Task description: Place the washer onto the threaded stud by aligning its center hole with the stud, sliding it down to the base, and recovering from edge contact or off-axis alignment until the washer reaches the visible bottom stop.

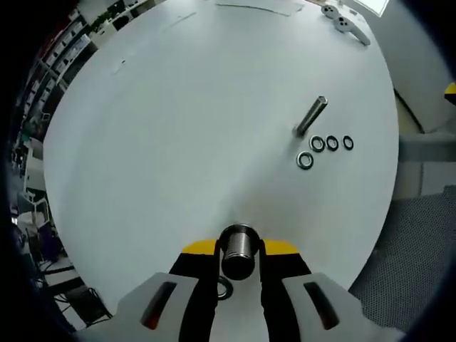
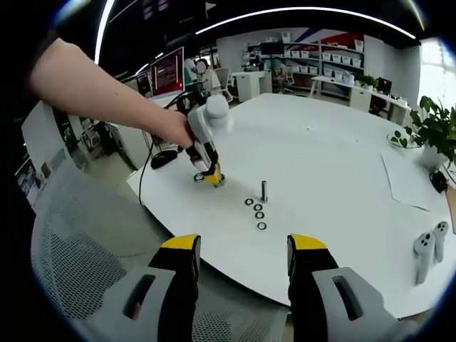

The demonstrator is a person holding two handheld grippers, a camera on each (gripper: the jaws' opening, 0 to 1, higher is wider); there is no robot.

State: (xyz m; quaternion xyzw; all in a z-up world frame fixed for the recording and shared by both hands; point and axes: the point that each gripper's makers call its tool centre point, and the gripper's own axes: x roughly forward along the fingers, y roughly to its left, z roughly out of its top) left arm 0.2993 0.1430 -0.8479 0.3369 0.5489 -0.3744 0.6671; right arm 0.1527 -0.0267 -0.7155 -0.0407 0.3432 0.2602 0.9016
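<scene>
My left gripper is shut on a short, thick threaded stud that points toward the camera just above the white table. A washer lies flat on the table beneath the jaws. Farther off a thin stud stands upright with several washers in a row beside it. In the right gripper view a person's hand holds the left gripper at the table's near left edge, left of the thin stud and the washers. My right gripper is open and holds nothing, off the table's near edge.
White hand controllers lie at the table's right; one controller also shows far across in the left gripper view. A paper sheet and a potted plant sit far right. A mesh chair back is below left.
</scene>
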